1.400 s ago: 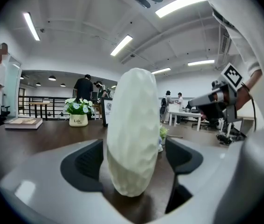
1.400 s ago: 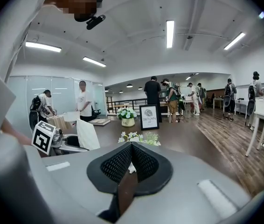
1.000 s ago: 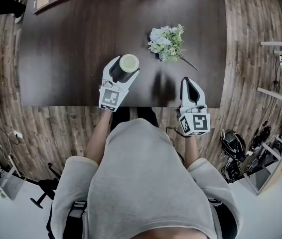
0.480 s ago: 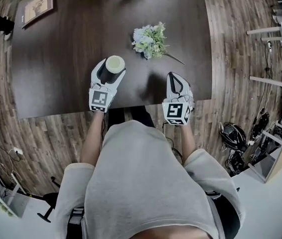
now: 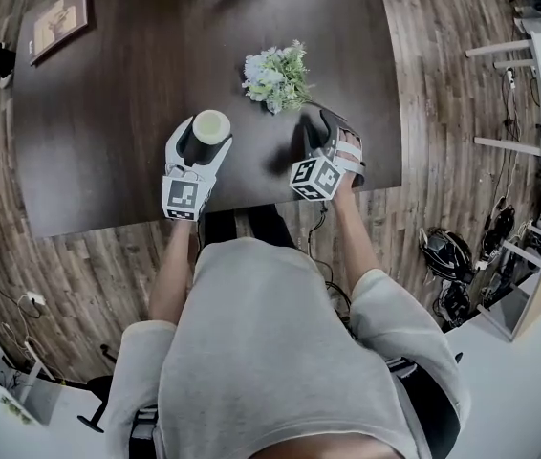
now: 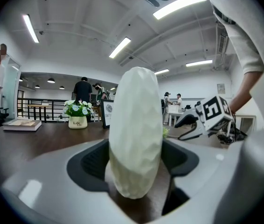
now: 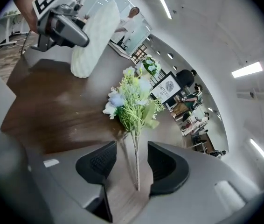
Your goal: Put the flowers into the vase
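Left of centre, near the table edge: white left gripper (image 5: 202, 146) clamped on a cream faceted ceramic vase (image 5: 210, 125), upright on a dark brown wooden table (image 5: 108, 103). Farther right, lying flat: bunch of white, pale-blue and green artificial flowers (image 5: 275, 73). Rightmost: white right gripper (image 7: 131, 153), jaws just opened, spread either side of the thin green stem (image 7: 135, 139), not touching it.

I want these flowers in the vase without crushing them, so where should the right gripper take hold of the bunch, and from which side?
Take the flowers by the thin bare stem, clear of the soft heads. They lie flat on the table, stem trailing toward the right gripper, so come from the stem end. Its jaws have just been opening and straddle the stem without pressing it.
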`<state>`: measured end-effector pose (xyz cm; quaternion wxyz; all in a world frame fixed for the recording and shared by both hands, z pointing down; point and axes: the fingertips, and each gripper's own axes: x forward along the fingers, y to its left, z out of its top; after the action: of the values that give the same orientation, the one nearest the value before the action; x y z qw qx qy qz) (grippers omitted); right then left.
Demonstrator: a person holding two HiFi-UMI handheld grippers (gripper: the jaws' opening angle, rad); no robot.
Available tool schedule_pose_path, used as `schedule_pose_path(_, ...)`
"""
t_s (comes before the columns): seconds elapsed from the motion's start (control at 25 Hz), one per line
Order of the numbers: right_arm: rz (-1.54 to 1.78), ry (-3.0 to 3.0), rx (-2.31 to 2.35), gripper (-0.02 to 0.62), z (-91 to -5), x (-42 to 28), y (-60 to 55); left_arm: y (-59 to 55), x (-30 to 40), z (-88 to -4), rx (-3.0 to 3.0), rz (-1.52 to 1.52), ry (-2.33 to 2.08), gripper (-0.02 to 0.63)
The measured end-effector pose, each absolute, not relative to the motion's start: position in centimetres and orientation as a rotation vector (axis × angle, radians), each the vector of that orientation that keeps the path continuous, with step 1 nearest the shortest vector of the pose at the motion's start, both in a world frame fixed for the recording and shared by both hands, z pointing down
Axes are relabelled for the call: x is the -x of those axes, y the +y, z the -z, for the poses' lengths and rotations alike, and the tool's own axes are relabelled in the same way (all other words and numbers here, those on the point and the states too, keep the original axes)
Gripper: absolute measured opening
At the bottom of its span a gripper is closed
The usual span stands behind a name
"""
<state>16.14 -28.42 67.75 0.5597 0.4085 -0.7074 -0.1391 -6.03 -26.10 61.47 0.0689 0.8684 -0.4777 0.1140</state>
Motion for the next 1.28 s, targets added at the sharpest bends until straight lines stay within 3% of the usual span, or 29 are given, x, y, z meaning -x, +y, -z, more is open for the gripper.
schedule_pose_path(0.36, 0.28, -1.604, -0.908, 0.171, -70.9, -16.1, -33.4, -26.0, 6.0, -61.4, -2.609, -0.335, -1.445, 0.344)
schedule_pose_path(0.48, 0.308, -1.59, -0.922, 0.078, -71.0, -16.2, -34.0, -25.9, 5.8, -61.5, -2.609, -0.332, -1.443, 0.344)
schedule_pose_path(1.0, 0.215, -1.686, -1.066, 0.043, -69.1, -16.3, -34.5, -26.1, 6.0, -61.5, -2.603, -0.335, -1.441, 0.344)
schedule_pose_path(1.28, -0.216, -1.998, -1.418, 0.04, -63.9, -16.3, -36.0, -26.1, 6.0, -61.6, -2.595, -0.335, -1.439, 0.344)
